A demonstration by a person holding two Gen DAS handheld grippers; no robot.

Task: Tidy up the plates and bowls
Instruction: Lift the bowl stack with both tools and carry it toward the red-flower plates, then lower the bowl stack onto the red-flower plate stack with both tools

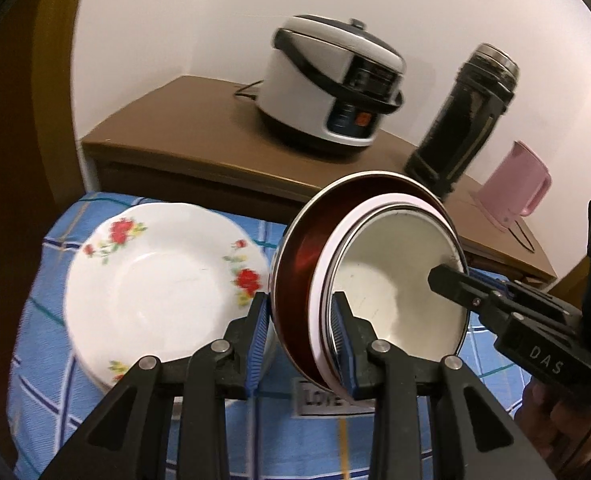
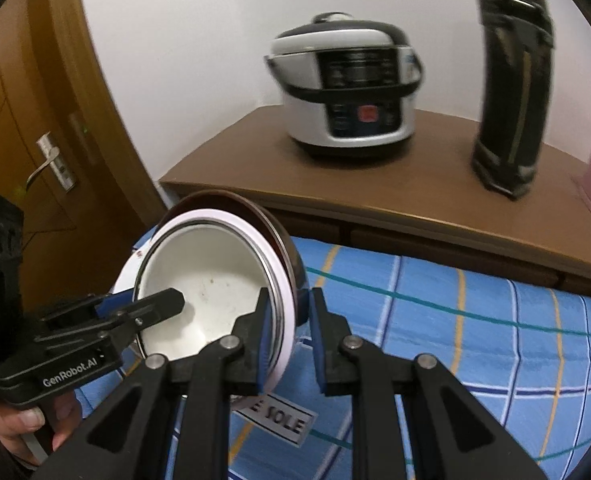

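Observation:
A nested stack of bowls [image 1: 379, 280], dark red outermost, then a pink-white rim, then white enamel inside, hangs tilted above the blue checked cloth [image 1: 55, 380]. My left gripper [image 1: 301, 332] is shut on the stack's near rim, one pad inside and one outside. My right gripper [image 2: 293, 320] is shut on the opposite rim of the same stack of bowls [image 2: 215, 280]. Each gripper shows in the other's view: the right gripper [image 1: 451, 280] and the left gripper [image 2: 163, 304] both reach a fingertip into the white bowl. A white plate with red flowers [image 1: 163, 292] lies on the cloth just left of the stack.
Behind the cloth stands a brown wooden cabinet [image 2: 435, 208] with a rice cooker [image 2: 347, 92], a black thermos [image 2: 511, 80] and a pink jug [image 1: 515, 188]. A wooden door with a metal handle [image 2: 47, 164] is at the left. A person's hand [image 2: 19, 420] holds the left gripper.

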